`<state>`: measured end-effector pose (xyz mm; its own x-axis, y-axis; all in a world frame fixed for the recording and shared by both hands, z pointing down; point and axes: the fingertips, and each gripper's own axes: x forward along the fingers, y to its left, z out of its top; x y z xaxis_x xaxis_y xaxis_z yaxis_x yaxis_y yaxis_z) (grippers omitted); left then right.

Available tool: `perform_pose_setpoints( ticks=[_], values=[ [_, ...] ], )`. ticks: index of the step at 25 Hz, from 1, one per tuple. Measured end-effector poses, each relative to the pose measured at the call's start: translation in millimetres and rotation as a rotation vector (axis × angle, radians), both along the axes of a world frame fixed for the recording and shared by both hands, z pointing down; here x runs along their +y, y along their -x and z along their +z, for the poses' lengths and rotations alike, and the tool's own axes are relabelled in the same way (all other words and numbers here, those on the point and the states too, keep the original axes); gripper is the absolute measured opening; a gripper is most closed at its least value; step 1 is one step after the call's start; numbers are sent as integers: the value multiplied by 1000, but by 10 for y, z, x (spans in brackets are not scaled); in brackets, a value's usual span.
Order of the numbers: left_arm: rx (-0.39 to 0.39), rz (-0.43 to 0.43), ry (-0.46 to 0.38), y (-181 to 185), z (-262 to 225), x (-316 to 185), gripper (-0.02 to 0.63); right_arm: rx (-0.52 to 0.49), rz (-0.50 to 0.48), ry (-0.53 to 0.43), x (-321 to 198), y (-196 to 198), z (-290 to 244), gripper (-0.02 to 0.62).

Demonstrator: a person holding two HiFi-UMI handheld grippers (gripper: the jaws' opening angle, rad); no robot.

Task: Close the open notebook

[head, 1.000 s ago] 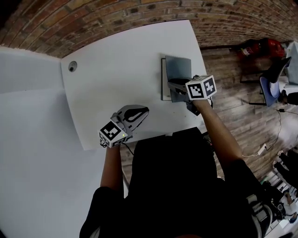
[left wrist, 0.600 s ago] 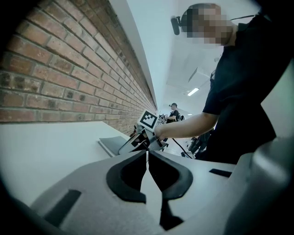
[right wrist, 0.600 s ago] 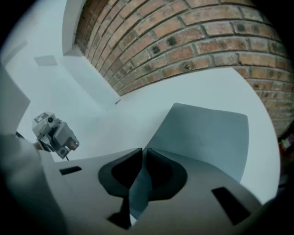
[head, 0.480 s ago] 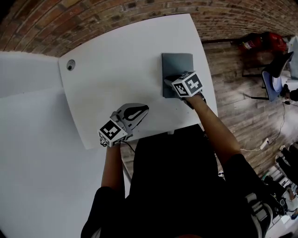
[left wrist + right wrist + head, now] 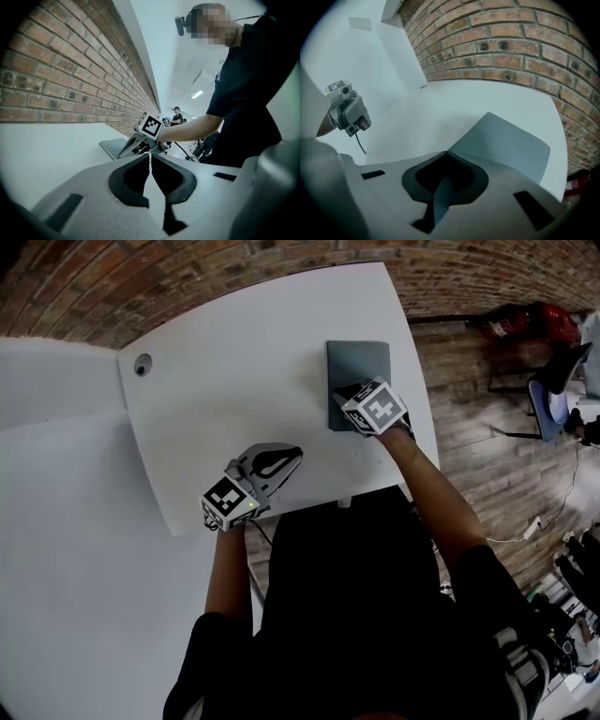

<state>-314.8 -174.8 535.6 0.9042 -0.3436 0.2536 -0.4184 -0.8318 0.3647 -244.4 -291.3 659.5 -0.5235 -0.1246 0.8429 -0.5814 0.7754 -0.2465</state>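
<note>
A white table (image 5: 234, 371) set against a brick wall (image 5: 187, 277), with wooden floor (image 5: 478, 427) to the right, seen from the head view. The notebook (image 5: 361, 367) lies flat on the far right part of the table, near the right edge, its plain grey cover uppermost and no open page visible, so by appearance it is already closed. The right gripper (image 5: 345, 397) points steeply down at the near end of the cover; its jaws have just been closing and now meet tip to tip with nothing between them, and the tips appear to rest on the cover, though actual contact cannot be confirmed. The left gripper (image 5: 292, 460) hangs over the near part of the table, well apart from the notebook, its jaws likewise together and empty. Judged from its look, the notebook is thin and light, with a fairly stiff cover over flexible pages, and would probably slide on the smooth tabletop if pushed sideways. The cover is best taken at its free long edge, away from the spine, or pressed straight down from above to settle it. Which long edge carries the spine cannot be told from these views. A sideways nudge near the table's right edge could send it towards the floor
</note>
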Motion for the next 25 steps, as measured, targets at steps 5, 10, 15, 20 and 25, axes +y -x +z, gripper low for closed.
perform_pose_setpoints(
  ticks=[5,10,15,20,25],
  values=[
    [15,-9,-21,-41,-143,-16,20,-25,-78,-116,45,0,-273,9],
    [59,-24,-79,-53,-436,-78,20,-130,-64,-249,-17,5,-887,8],
    [81,-17,-148,-124,-759,-141,20,-291,-37,-389,-1,-52,-1678,8],
    [123,-11,-233,-218,-1194,-279,20,-469,-25,-554,119,-157,-2569,6],
    [195,-35,-310,-239,-1732,-382,20,-646,-15,-693,344,-381,-3393,6]
  ],
)
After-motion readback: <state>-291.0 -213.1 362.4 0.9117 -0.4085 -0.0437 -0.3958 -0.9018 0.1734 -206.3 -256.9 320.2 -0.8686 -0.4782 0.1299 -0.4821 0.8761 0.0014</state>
